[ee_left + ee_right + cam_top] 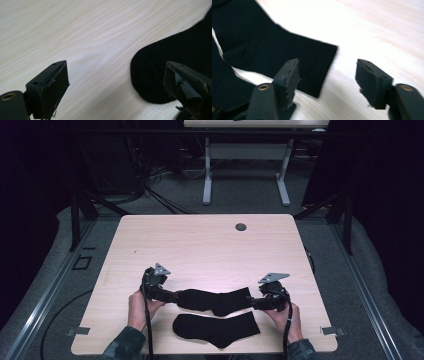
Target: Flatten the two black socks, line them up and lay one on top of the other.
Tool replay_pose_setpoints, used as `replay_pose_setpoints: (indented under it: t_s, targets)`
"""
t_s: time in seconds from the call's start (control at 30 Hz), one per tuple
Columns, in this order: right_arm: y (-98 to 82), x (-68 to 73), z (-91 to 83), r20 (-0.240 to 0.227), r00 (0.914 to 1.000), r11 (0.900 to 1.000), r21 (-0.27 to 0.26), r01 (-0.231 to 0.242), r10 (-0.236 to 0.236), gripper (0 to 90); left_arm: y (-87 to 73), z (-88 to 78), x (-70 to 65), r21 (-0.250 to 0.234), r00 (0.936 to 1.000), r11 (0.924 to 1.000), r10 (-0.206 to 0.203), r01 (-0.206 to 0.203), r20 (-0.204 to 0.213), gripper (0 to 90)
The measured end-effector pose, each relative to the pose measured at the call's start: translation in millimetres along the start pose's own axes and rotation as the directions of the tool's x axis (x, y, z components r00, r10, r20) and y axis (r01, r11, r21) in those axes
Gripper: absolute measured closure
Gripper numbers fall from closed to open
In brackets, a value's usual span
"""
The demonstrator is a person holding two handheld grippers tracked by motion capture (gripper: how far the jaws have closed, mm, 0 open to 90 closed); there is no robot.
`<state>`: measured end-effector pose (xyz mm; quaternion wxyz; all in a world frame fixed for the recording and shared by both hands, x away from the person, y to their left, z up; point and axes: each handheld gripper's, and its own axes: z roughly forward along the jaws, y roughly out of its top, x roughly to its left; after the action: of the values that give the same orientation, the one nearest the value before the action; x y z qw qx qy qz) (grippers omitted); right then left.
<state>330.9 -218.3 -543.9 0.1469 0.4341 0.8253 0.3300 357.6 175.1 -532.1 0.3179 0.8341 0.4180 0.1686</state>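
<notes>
From the high view, two black socks lie near the desk's [200, 240] near edge. The farther sock [214, 300] stretches between the left gripper [172, 296] at its toe end and the right gripper [255, 303] at its cuff end; the nearer sock [216, 327] lies just beside it, closer to the edge.

In the left gripper view, the jaws stand spread, bare desk between them, and the sock's rounded toe [160, 75] sits toward the right-hand jaw. Closing here would likely catch only the toe's rim, or nothing at all.

In the right gripper view, the jaws are also spread, the cuff [317, 67] reaching past the left-hand jaw but not fully between the two. A pinch from here could take just the corner, so the sock may slip out or bunch. A second dark piece of sock [224, 90] lies at the lower left, close enough to be snagged along.
</notes>
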Motion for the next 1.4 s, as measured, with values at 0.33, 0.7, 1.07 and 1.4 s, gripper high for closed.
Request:
replay_pose_setpoints:
  t_s: [0.33,0.7,1.07,1.4]
  targets:
    - [-22.3,-23.9,-46.8,0.075,0.9964,0.996,-0.082,-0.033,0.039,6.9,-37.3,-36.8,21.7,-0.029,0.9954,0.9973,-0.069,0.067,-0.066,2.6]
    - [-67.1,-53.6,-60.3,0.166,0.9802,0.994,-0.048,-0.102,0.109,0.0,-91.7,-37.6,41.7,-0.016,0.978,0.9847,-0.174,0.174,-0.115,0.2]
    - [-95.1,-67.4,-41.4,0.207,0.9726,0.993,0.028,-0.113,0.105,0.0,-116.8,-25.3,42.6,-0.047,0.9694,0.9806,-0.195,0.19,-0.149,0.0]
    - [-105.0,-71.1,-38.2,0.189,0.97,0.988,-0.066,-0.143,0.153,0.0,-119.3,-24.5,42.1,-0.073,0.9687,0.9794,-0.197,0.188,-0.15,0.0]
